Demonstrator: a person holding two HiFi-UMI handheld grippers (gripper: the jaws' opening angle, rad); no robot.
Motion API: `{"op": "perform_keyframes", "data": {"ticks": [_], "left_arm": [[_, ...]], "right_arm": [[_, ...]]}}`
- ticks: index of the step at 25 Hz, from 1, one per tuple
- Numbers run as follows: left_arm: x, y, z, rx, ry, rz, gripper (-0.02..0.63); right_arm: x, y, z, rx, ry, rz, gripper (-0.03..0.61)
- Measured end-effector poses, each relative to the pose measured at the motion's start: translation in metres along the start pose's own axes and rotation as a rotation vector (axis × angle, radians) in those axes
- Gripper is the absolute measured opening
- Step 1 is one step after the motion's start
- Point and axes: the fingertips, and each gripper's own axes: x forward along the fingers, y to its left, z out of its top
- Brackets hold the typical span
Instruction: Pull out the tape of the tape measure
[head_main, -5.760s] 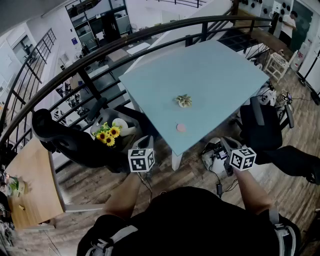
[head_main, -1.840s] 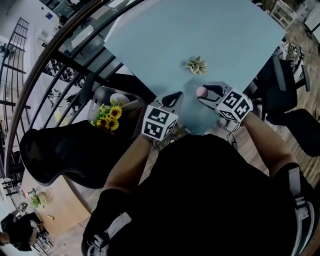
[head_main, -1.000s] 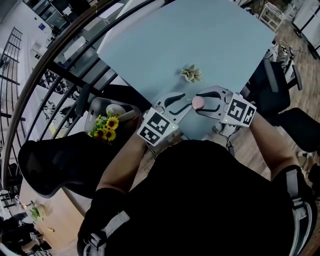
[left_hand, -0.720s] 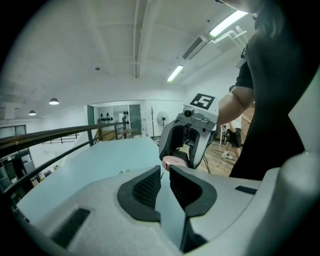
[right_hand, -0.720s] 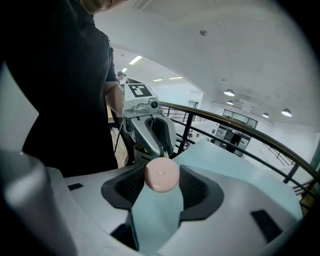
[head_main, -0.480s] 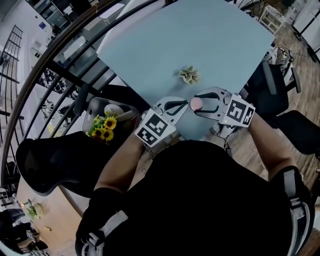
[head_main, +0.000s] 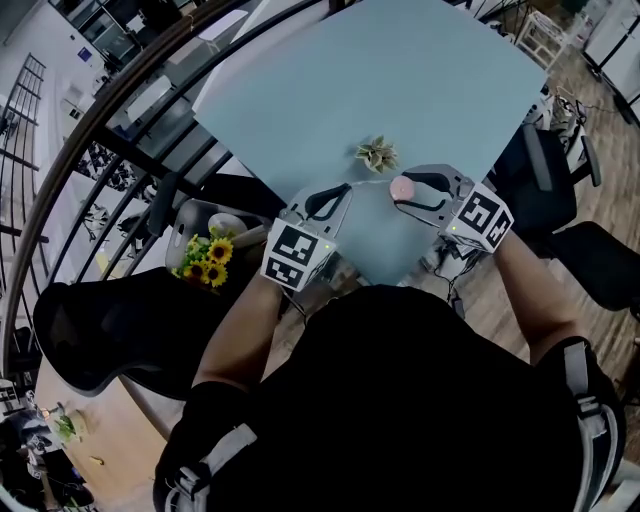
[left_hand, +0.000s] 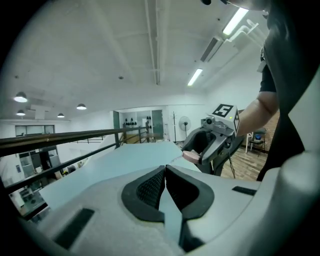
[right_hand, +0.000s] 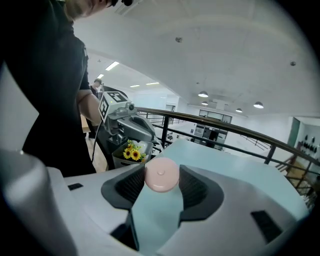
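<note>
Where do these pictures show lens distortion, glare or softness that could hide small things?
Head view: the railing bows strongly, and the thin tape is barely a line. Left gripper view: black corners, ceiling lights blown out. Right gripper view: the tape measure is sharp, the person's torso almost black.

1. The tape (head_main: 370, 183) is only a hair-thin line in the head view, its markings too small to read. Its end is hidden between the pressed-together left tongs (left_hand: 165, 176).
2. The right tongs (right_hand: 161, 179) cover both flanks of the pink tape measure (right_hand: 161, 170).
3. The head view's top edge cuts off the bench (head_main: 420, 70).
4. The leafy thing (head_main: 376, 153) is too small to identify.
</note>
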Motion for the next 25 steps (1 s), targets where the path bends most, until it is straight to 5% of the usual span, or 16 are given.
{"op": "perform_keyframes", "data": {"ticks": [17, 25], "left_arm": [[-0.061, 0.117, 0.003, -0.113, -0.050, 0.385, 0.015], [-0.073, 0.134, 0.002, -0.095, -0.039, 0.464, 0.015]], "right_arm": [[-0.095, -0.108, -0.028, 0.182, -0.068, -0.421, 0.212], [-0.125, -0.123, -0.035, 0.208, -0.075, -0.502, 0.213]]}}
